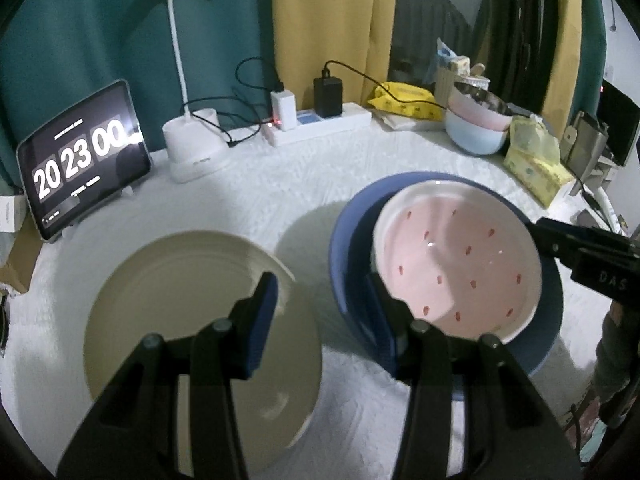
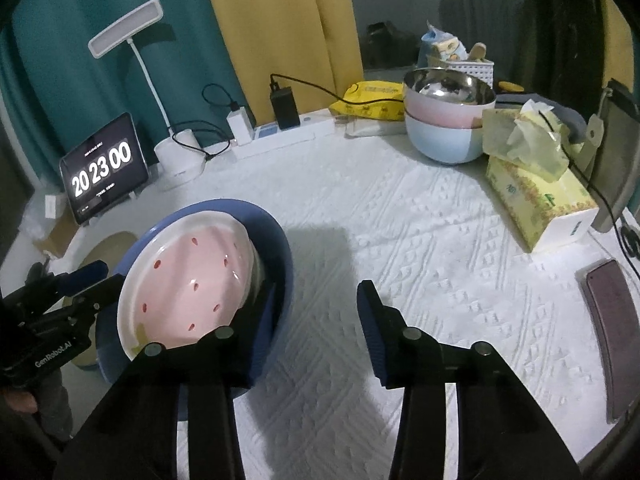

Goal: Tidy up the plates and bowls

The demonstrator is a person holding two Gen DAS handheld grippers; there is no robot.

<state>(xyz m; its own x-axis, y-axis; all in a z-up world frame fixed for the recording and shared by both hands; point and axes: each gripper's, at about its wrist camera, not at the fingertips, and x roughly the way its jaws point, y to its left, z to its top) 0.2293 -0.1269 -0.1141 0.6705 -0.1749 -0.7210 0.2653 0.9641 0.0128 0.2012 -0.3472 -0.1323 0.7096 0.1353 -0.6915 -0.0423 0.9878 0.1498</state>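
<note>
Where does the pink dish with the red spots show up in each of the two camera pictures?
Left wrist view: the pink dish is right of centre, tilted inside the blue basin, beside the cream plate.
Right wrist view: the pink dish is at lower left, in the same blue basin.
Shared landmark: the tablet clock at the far left of the table in both.
</note>
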